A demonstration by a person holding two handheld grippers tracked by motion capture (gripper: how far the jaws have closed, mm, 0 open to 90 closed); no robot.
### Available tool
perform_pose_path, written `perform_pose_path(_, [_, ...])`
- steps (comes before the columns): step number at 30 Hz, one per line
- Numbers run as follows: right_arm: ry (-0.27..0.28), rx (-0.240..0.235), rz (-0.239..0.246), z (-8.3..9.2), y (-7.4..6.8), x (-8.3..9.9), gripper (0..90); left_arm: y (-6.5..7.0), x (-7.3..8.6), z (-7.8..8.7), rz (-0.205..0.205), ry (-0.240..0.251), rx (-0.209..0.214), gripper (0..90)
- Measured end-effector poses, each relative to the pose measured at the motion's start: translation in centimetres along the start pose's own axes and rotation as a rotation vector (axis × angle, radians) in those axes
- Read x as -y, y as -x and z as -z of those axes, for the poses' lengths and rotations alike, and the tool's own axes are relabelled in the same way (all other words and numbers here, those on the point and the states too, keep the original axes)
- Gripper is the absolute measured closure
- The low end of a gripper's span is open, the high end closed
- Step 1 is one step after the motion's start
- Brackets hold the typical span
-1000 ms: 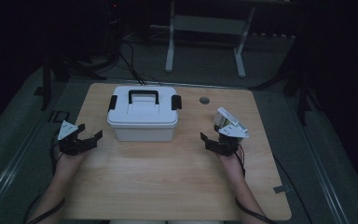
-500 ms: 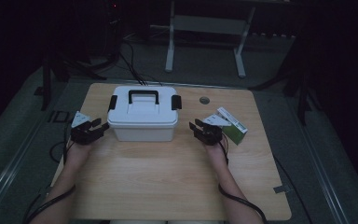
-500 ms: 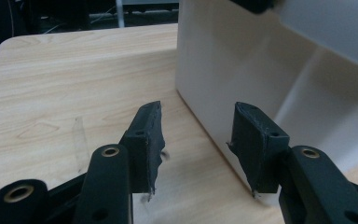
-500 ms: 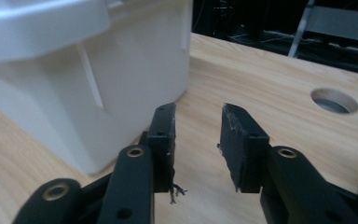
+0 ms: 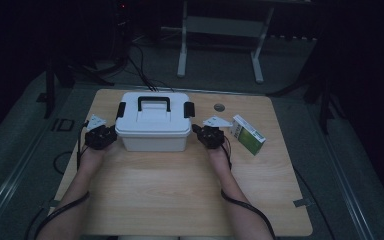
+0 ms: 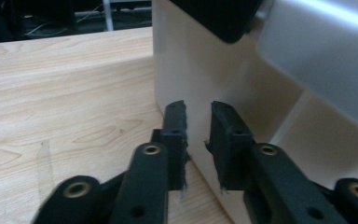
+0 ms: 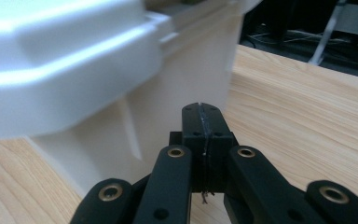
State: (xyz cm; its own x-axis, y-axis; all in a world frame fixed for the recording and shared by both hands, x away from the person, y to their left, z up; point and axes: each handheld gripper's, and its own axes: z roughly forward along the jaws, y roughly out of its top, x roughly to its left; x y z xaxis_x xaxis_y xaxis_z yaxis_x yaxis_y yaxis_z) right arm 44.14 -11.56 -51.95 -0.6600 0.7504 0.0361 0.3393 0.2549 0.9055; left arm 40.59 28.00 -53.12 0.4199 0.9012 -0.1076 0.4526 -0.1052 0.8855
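A white lidded box [image 5: 152,125] with a black handle [image 5: 153,101] and a black latch at each end stands at the middle back of the wooden table [image 5: 180,190]. My left gripper [image 5: 112,133] is at the box's left end. In the left gripper view its jaws [image 6: 198,109] stand slightly open against the white wall [image 6: 261,74], below a black latch [image 6: 214,18], with nothing between them. At the box's right end is my right gripper [image 5: 196,130]. The right gripper view shows its jaws [image 7: 200,106] pressed together, empty, beside the box [image 7: 74,56].
A green and white carton [image 5: 248,134] lies on the table just right of my right hand. A small round hole [image 5: 219,107] sits in the tabletop behind it. Metal stand legs [image 5: 220,45] and cables are on the dark floor beyond the table.
Both grippers have moved inward and forward, from out near the table's sides to the two ends of the box. The carton now lies uncovered to the right of my right gripper.
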Motion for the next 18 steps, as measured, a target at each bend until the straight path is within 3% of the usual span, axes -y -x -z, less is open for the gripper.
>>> perform_pose_path(5, [-0.016,-0.028,0.013,-0.73,-0.78,-0.22,89.8,0.08,-0.21,-0.04,-0.007,0.003,0.004,84.4])
perform_pose_path(9, [-0.019,-0.033,0.005,-0.83,-0.9,-0.32,89.9,0.43,-0.35,-0.06,-0.037,-0.004,-0.002,88.9])
perform_pose_path(18, [-0.029,-0.04,-0.01,-0.62,-0.97,-0.31,90.0,0.56,-0.33,0.21,-0.019,-0.013,0.017,89.4])
